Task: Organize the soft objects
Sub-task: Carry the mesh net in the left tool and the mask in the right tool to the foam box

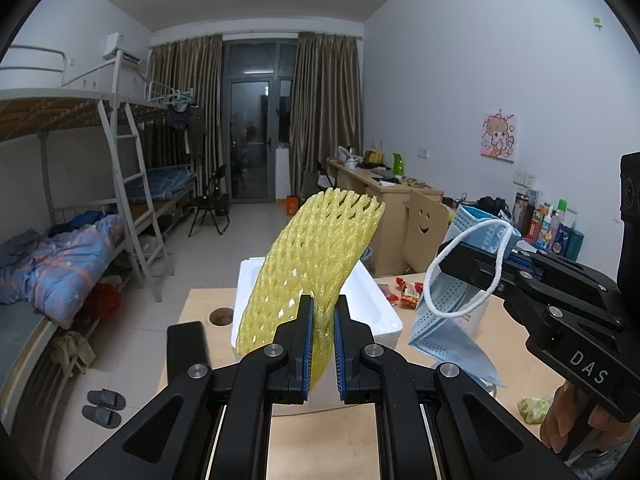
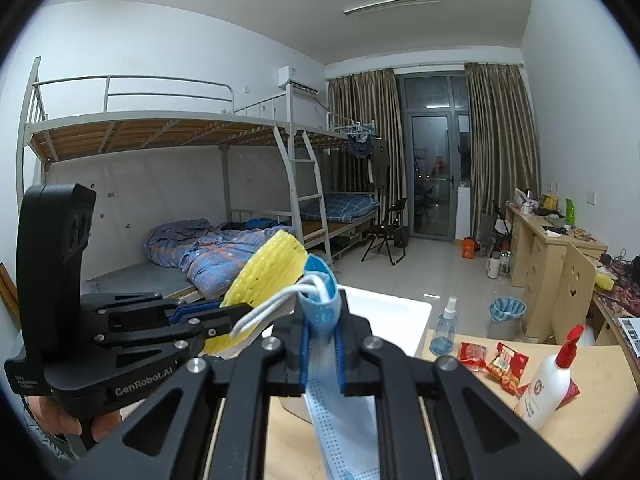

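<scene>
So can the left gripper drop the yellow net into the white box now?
Probably yes. The left gripper holds the yellow foam net above the table, the white foam box sits open just beyond it, and nothing seems to block the way.

White walls and a pale tiled floor (image 1: pixel 256 232). Metal bunk beds (image 2: pixel 160 136) line one side, wooden desks (image 1: pixel 384 192) the other. Brown curtains (image 2: pixel 496 140) flank a dark glass door (image 1: pixel 250 136).
</scene>
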The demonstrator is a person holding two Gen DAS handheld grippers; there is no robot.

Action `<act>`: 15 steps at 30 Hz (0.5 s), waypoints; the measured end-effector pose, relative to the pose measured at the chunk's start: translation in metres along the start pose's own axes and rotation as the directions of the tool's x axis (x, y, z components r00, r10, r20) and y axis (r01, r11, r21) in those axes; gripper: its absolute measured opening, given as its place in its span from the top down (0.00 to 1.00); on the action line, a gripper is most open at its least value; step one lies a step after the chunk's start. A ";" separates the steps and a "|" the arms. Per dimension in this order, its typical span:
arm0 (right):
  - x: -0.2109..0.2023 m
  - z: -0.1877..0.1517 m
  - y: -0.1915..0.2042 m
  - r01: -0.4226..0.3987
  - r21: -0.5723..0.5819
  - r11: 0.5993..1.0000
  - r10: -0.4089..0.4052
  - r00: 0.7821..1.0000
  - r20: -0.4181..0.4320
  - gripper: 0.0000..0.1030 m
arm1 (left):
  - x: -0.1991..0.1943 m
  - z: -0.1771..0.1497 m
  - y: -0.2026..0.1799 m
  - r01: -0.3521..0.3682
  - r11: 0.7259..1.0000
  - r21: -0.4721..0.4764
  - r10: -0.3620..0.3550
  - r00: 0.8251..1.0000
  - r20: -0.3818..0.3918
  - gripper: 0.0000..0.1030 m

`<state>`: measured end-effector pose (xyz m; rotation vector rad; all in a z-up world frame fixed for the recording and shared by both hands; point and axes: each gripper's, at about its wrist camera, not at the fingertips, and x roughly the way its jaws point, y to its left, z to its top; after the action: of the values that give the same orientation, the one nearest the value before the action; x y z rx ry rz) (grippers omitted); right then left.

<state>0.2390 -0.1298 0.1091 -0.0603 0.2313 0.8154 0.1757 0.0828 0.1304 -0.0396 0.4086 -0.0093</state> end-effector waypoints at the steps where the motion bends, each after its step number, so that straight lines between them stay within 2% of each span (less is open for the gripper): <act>1: 0.000 0.000 0.001 0.000 0.001 1.000 0.000 1.000 0.000 0.87 | 0.003 0.002 0.000 0.001 1.000 0.001 -0.001 1.000 -0.004 0.90; 15: 0.022 0.001 -0.017 -0.006 0.023 1.000 0.007 1.000 -0.020 0.87 | 0.062 0.022 0.009 0.003 1.000 -0.005 -0.004 0.998 -0.059 0.90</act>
<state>0.2660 -0.1251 0.1045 -0.0464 0.2600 0.8188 0.2413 0.0912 0.1256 -0.0449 0.4681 -0.0129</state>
